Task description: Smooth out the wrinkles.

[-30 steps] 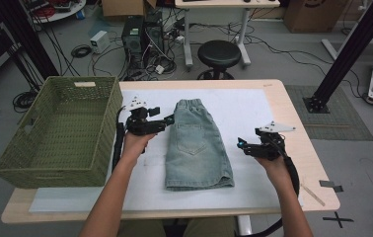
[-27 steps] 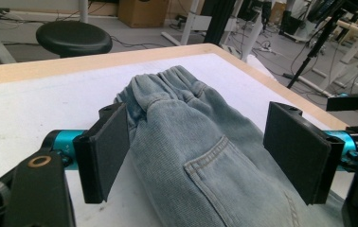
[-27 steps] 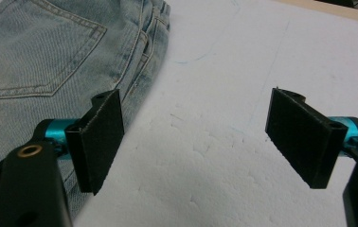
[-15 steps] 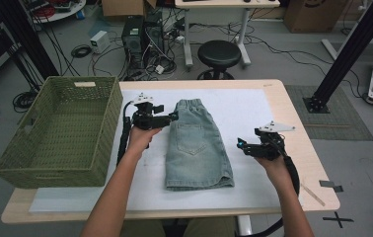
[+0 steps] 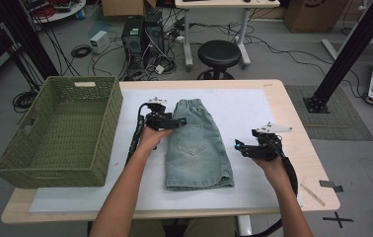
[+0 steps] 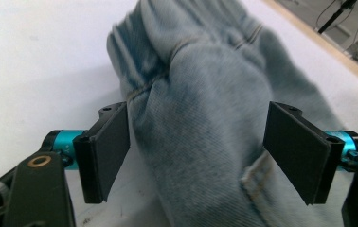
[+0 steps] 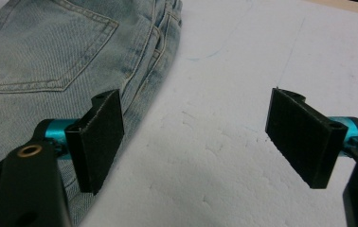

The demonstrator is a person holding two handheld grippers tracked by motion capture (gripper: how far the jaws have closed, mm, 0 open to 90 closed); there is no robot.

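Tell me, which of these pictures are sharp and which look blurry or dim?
High view: dim and slightly soft, yet the denim shorts and green woven basket read clearly. Left gripper view: the shorts sit so close that the cloth is soft and blurred, while the black jaws of the left gripper stay crisp. Right gripper view: sharpest, showing pocket stitching and the white mat's grain.

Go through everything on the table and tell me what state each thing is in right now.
Denim shorts: folded lengthwise, lying flat on the white mat, waistband bunched between the left jaws.
Left gripper: open, straddling the waistband.
Right gripper: open, over the mat beside the shorts.
Green basket: upright, empty.
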